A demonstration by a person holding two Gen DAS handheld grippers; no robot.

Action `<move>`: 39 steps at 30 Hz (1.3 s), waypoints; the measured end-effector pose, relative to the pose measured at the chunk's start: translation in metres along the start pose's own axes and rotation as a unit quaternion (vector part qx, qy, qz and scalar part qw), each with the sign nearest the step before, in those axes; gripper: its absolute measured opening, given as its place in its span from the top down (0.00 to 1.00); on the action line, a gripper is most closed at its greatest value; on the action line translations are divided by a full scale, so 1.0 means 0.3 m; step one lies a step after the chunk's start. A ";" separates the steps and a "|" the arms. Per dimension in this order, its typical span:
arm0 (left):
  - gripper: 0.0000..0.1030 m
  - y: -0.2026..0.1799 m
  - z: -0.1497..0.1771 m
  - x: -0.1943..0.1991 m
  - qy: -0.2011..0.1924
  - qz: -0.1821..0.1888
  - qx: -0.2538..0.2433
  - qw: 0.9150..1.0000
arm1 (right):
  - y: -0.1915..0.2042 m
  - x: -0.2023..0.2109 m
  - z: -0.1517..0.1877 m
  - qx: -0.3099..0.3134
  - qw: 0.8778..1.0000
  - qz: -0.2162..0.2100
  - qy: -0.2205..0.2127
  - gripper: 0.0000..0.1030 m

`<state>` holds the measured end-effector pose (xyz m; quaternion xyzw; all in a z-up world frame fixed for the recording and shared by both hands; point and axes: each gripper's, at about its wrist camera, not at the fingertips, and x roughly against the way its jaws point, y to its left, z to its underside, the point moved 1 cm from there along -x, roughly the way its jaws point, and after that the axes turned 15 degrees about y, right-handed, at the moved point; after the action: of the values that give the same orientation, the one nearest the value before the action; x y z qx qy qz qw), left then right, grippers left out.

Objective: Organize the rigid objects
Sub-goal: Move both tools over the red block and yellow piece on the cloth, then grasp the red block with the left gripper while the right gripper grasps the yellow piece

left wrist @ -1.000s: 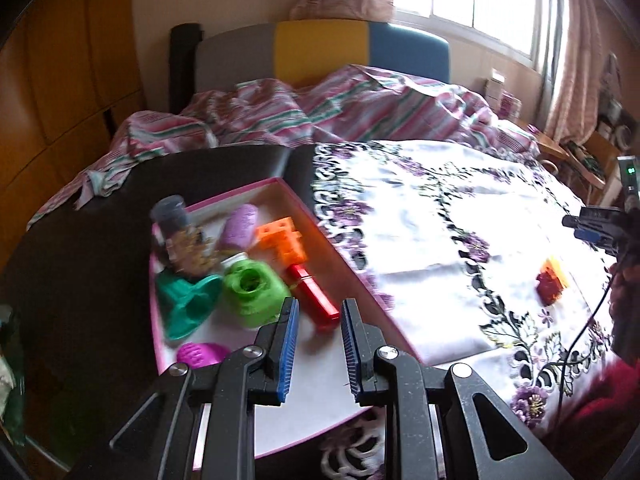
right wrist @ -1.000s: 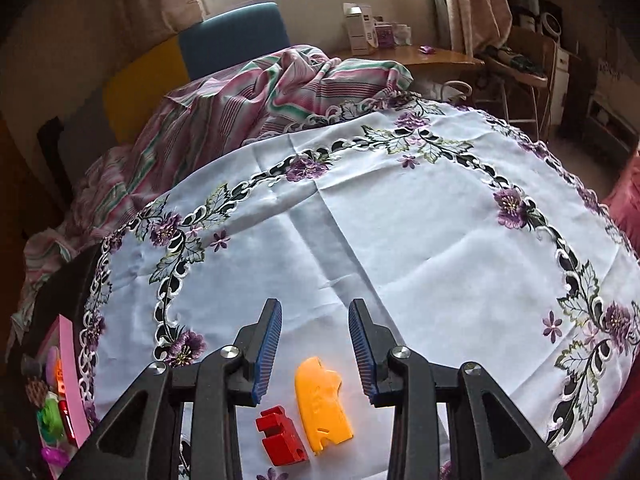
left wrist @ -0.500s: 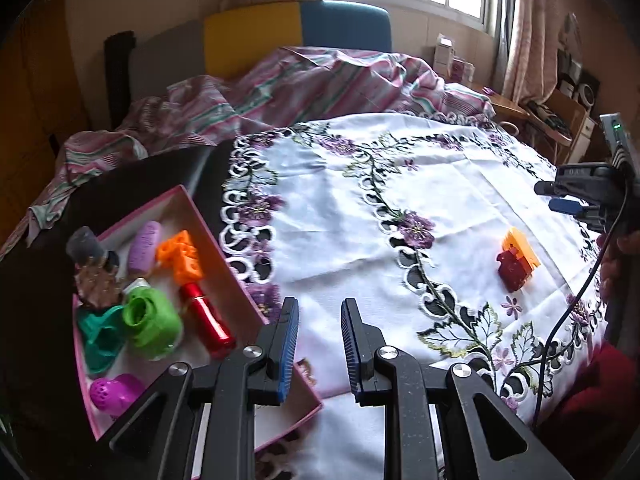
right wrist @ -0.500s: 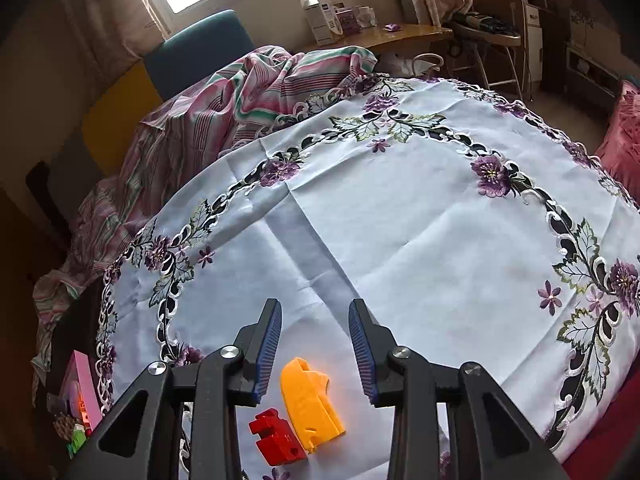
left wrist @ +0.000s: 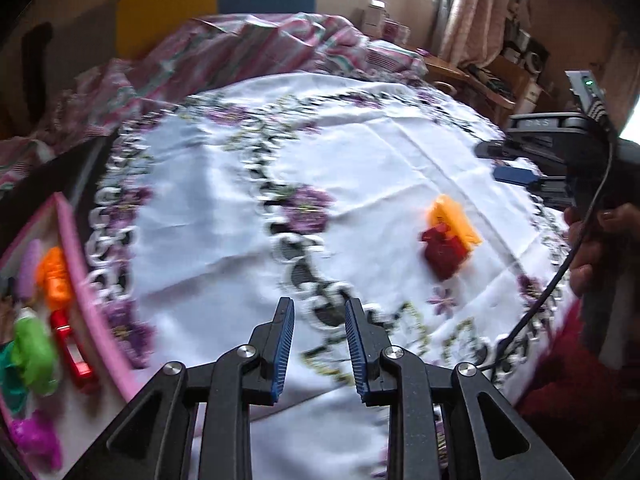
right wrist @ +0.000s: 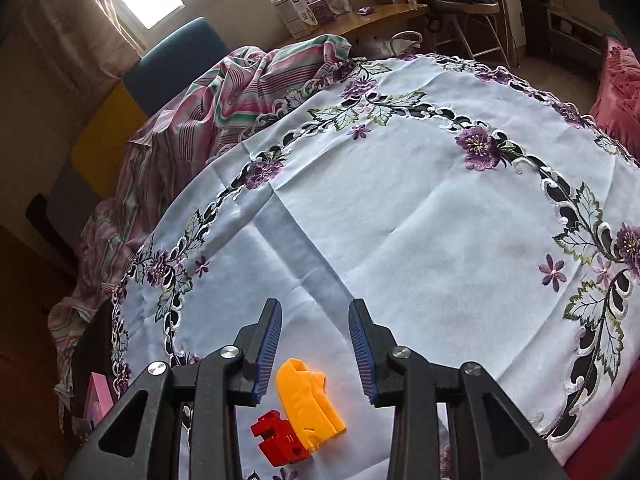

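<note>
On white embroidered tablecloth [right wrist: 420,220], right gripper [right wrist: 316,344] gapes empty; orange plastic block [right wrist: 308,400] at 6 o'clock touches red block [right wrist: 280,442]. Straddle orange alone, descend squarely. Left gripper [left wrist: 320,340] open, empty.

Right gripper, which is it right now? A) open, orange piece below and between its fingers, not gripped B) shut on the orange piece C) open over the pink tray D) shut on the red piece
A: the right gripper has its jaws spread, and the orange piece lies on the tablecloth between them, beside the red piece, ungripped.
</note>
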<state>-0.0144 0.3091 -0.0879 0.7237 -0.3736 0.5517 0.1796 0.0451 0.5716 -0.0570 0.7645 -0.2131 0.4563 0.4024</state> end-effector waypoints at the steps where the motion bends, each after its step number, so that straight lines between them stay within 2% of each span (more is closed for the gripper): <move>1: 0.74 -0.021 -0.019 -0.014 0.004 0.017 -0.006 1.000 | 0.001 0.000 0.000 0.001 1.000 0.000 0.000 0.66; 7: 0.72 -0.152 -0.112 -0.085 0.030 0.083 -0.039 0.995 | -0.003 -0.006 -0.002 -0.004 1.000 -0.003 0.004 0.66; 12: 0.64 -0.203 -0.170 -0.113 0.036 0.120 -0.032 0.992 | -0.014 -0.008 -0.005 -0.009 1.000 -0.009 0.006 0.66; 17: 0.63 -0.214 -0.212 -0.173 0.050 0.109 -0.025 0.993 | -0.012 -0.018 -0.007 -0.007 1.000 -0.009 0.013 0.66; 18: 0.62 -0.203 -0.214 -0.185 0.057 0.126 -0.021 0.990 | -0.010 -0.021 -0.006 -0.005 1.000 -0.008 0.015 0.66; 19: 0.66 -0.193 -0.209 -0.187 0.060 0.139 -0.020 0.988 | -0.008 -0.025 -0.006 -0.002 1.000 -0.007 0.017 0.66; 20: 0.75 -0.188 -0.199 -0.176 0.053 0.143 -0.023 0.988 | -0.005 -0.029 -0.005 0.001 1.000 -0.005 0.020 0.66; 22: 0.84 -0.175 -0.178 -0.146 0.039 0.136 -0.037 0.989 | 0.004 -0.042 -0.002 0.009 1.000 0.000 0.030 0.66; 28: 0.83 -0.120 -0.149 -0.171 0.057 0.130 -0.021 0.990 | 0.027 -0.069 0.013 0.031 0.998 0.019 0.047 0.66; 31: 0.83 -0.100 -0.146 -0.182 0.060 0.103 -0.010 0.993 | 0.020 -0.072 0.013 0.028 0.998 0.021 0.049 0.66; 33: 0.83 -0.087 -0.143 -0.181 0.059 0.111 -0.005 0.992 | 0.018 -0.073 0.011 0.027 0.998 0.021 0.050 0.66; 34: 0.76 -0.085 -0.143 -0.176 0.057 0.121 -0.007 0.991 | 0.019 -0.073 0.011 0.027 0.998 0.021 0.049 0.66; 35: 0.61 -0.089 -0.145 -0.169 0.054 0.126 -0.012 0.990 | 0.020 -0.072 0.012 0.028 0.998 0.020 0.049 0.66; 36: 0.54 -0.096 -0.147 -0.159 0.047 0.124 -0.017 0.991 | 0.021 -0.072 0.012 0.029 0.998 0.020 0.049 0.66; 37: 0.50 -0.106 -0.150 -0.149 0.038 0.118 -0.025 0.992 | 0.022 -0.072 0.012 0.029 0.998 0.020 0.049 0.66; 39: 0.50 -0.132 -0.160 -0.142 0.031 0.107 -0.047 0.993 | 0.021 -0.072 0.012 0.028 0.998 0.018 0.049 0.66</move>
<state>-0.0217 0.3819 -0.1058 0.6525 -0.4688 0.5721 0.1647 0.0320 0.5641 -0.0740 0.7480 -0.1940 0.5065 0.3826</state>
